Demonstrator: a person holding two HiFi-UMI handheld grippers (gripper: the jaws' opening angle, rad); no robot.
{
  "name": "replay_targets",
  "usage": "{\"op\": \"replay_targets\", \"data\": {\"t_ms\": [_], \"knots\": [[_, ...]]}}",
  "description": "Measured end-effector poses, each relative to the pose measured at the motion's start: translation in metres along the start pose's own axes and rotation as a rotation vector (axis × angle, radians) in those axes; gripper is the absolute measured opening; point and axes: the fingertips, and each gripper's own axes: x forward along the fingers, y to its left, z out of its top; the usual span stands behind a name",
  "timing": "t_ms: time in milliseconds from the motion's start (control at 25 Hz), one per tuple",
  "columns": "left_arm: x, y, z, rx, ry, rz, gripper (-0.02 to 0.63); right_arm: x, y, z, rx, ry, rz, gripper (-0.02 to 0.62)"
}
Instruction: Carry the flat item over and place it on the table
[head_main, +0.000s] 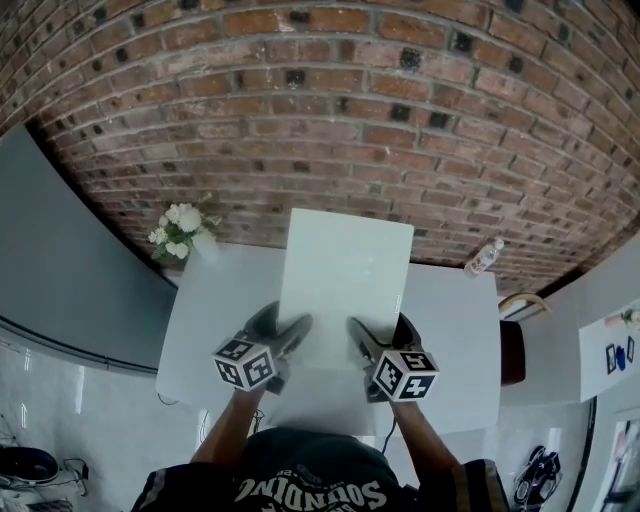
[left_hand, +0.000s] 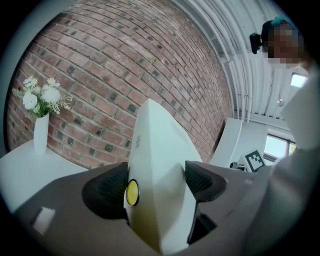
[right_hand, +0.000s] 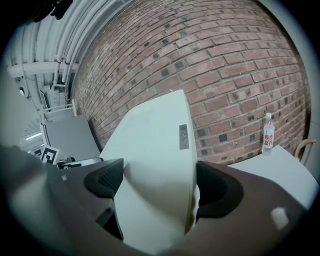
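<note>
The flat white panel (head_main: 345, 280) is held up over the white table (head_main: 200, 330), not yet on it; its long axis runs straight away from the person toward the brick wall, and in the head view its far end overlaps the table's back edge; how high it hangs above the top I cannot tell. The coming move looks like a plain lowering, since the table lies directly beneath both tongs and the panel sits midway between them, neither hand nearer than the other.

The left gripper (head_main: 281, 326) clamps the panel's left long edge toward its near end; in the left gripper view its jaws stand a moderate way apart with the panel (left_hand: 160, 145) wedged between the ribbed pads, a small yellow dot on the panel beside one pad. The right gripper (head_main: 383, 334) clamps the opposite long edge at matching depth; in the right gripper view the panel (right_hand: 155, 140), bearing a small grey label, fills the gap between the jaws.

A vase of white flowers (head_main: 181, 232) stands at the table's far left corner and a water bottle (head_main: 483, 257) at its far right; both stand clear of the middle, where the panel would likely land.
</note>
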Motion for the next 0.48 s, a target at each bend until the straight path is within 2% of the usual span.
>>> {"op": "replay_targets", "data": {"t_ms": [280,480], "knots": [[0.007,0.006,-0.002,-0.007,0.021,-0.014,0.368,0.005,-0.004,-0.002,0.013,0.008,-0.019,0.457],[0.010,0.013,-0.022,-0.034,0.054,-0.015,0.367,0.008,-0.013,-0.021,0.032,0.041,-0.038,0.457]]}}
